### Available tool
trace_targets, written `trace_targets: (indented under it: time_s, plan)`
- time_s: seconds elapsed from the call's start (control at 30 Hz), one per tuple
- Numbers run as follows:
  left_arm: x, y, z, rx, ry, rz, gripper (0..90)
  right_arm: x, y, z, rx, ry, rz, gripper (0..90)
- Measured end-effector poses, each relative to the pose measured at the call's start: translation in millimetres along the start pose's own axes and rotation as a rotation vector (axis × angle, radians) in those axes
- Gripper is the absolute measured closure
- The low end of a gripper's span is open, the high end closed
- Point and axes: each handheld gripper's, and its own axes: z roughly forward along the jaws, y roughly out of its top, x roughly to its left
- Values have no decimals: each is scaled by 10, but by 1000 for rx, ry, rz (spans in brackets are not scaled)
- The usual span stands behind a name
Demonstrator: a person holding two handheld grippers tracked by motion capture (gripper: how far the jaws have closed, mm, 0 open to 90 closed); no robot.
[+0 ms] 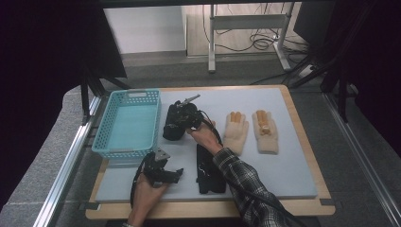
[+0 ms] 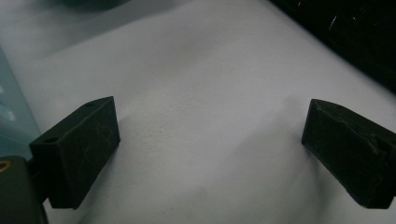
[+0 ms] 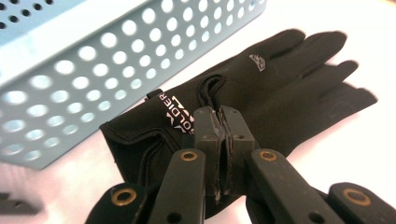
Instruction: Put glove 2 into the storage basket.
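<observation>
Right gripper [image 3: 223, 135] view: jaws pinching a fabric fold of the black glove [image 3: 261, 98], white lettering at its cuff, beside the blue basket [image 3: 93, 60]. Left gripper [image 2: 210, 154] view: jaws spread over bare table [image 2: 201, 93].

- Black glove [image 3: 261, 93]: smooth, matt stretch cloth with stitched seams and white printed lettering near the cuff, a fold of it pinched in the right gripper [image 3: 223, 135].
- Right gripper: matt, dark hard plastic jaws (scuffed along the edges) with brass-coloured rivets in the linkage.
- Left gripper [image 2: 210, 149]: matt black pads, faintly scratched.
- Basket [image 1: 130, 124]: light blue plastic, smooth, with a slight sheen, walls punched with round holes.
- Mat [image 1: 293, 156]: pale grey, matt, finely grained covering on the table [image 1: 302, 208], whose edge looks like light wood.
- Cream gloves [image 1: 235, 130]: fuzzy knitted cloth, soft and matt.
- Sleeve [image 1: 246, 184]: woven plaid cloth.
</observation>
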Motion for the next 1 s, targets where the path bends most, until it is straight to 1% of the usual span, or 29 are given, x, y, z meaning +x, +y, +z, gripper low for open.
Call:
trace_targets:
  time_s: [0.23, 0.43, 0.6, 0.7, 0.73, 0.77, 1.0]
  plan:
    - [0, 0, 0, 0, 0, 0, 45, 46, -6, -303, -37, -8, -28, 857]
    - [1, 0, 1, 0, 1, 2, 45, 98, -70, -581, -67, -21, -63, 859]
    - [1, 0, 1, 1, 2, 3, 45, 122, -125, -815, -94, -25, -76, 862]
    - [1, 0, 0, 0, 2, 3, 45, 146, -162, -957, -106, -27, -74, 864]
    - [1, 0, 0, 0, 2, 3, 45, 146, -162, -957, -106, -27, -74, 864]
    - [2, 0, 0, 2, 3, 4, 45, 169, -194, -1065, -113, -28, -82, 866]
    - [-1, 0, 1, -2, 3, 0, 46, 287, -322, -1386, -130, -26, -87, 870]
